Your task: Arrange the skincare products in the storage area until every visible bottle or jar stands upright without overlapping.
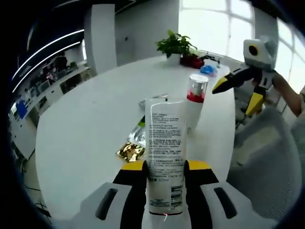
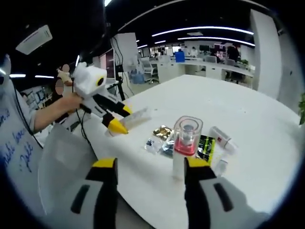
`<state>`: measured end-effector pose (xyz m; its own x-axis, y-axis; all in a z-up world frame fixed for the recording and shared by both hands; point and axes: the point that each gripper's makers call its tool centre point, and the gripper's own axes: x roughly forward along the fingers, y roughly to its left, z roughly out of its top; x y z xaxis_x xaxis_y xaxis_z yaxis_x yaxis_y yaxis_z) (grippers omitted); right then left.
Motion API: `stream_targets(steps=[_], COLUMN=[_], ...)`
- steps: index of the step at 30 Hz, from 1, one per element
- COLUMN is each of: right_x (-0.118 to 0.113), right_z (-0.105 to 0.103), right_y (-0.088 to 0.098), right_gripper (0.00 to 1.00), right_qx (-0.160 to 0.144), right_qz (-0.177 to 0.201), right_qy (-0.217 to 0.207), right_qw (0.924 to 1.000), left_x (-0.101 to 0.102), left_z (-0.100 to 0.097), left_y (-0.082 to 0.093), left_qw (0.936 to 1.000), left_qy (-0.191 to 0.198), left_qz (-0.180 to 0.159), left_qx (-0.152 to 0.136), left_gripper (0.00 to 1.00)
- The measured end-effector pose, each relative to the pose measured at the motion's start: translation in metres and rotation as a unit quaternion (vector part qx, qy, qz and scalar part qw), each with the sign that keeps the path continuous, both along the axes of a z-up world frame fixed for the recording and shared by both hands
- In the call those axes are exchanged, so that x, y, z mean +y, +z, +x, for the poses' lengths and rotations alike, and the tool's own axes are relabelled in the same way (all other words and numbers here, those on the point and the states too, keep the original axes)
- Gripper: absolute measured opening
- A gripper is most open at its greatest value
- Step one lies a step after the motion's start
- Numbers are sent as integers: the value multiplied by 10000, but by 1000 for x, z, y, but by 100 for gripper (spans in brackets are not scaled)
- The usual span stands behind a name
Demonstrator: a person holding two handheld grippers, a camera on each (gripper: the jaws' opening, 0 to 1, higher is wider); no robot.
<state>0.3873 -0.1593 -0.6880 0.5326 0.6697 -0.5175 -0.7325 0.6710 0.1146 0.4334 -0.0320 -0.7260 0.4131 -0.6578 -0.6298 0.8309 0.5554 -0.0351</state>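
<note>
Landmark: the pump bottle point(image 1: 194, 102), clear cap, red collar, white body, is seen standing upright on the white desk point(image 1: 86, 138); all places are given relative to it.
Left hand-held gripper point(image 1: 164, 167): clamped on a white tube point(image 1: 164, 152); the jaws are pressed to both sides of its lower part, printed text facing the camera.
Tube position: held off the desk, in front of the pump bottle and partly covering it in the left gripper view; in the right gripper view the tube point(image 2: 136, 116) is seen to the left of the pump bottle point(image 2: 186, 143), carried roughly level rather than upright.
Why held so: judged as a carry toward a free spot, so the tube can be stood without overlapping the bottle.
Right hand-held gripper point(image 2: 150, 183): jaws spread wide, nothing between them; hovering at the desk edge, just short of the pump bottle. Likely kept ready to steady or take the next item.
Clutter: a gold foil sachet point(image 1: 130, 151) and other small packets lie flat just left of the pump bottle's base; a small white bottle point(image 2: 223, 139) lies on its side to its right in the right gripper view.
Far side: a potted plant point(image 1: 175, 46) sits well behind the pump bottle.
Progress: judged unfinished, one item upright, the others lying flat or in the air.
</note>
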Motion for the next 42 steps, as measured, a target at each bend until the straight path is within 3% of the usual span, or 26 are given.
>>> stream_targets(steps=[9,21,27,38,42], right_x=[20,37,45,58,58], right_z=[-7,3,7,12,16], right_y=[-5,-3,-2,-5,-4], right_gripper=[47,39,35,27,20], right_qx=[181,245,347,493,501], right_qz=[425,882,1265,1599,1830], right_qy=[49,-72,-149,-171,-276], right_qw=[9989,9958,9912,9858,9815], left_x=[-10,-25,-29,-33,-33], left_z=[-16,-36,-39,-40,-39], left_y=[2,1,1,-1,-2], left_qw=[9999,9995,9994,9993,9993], left_qy=[-100,-267,-300,-327,-320], left_qz=[-28,-118,-148,-162,-175], left_qx=[-67,-103,-114,-120,-103], left_gripper=[27,27,27,28,28])
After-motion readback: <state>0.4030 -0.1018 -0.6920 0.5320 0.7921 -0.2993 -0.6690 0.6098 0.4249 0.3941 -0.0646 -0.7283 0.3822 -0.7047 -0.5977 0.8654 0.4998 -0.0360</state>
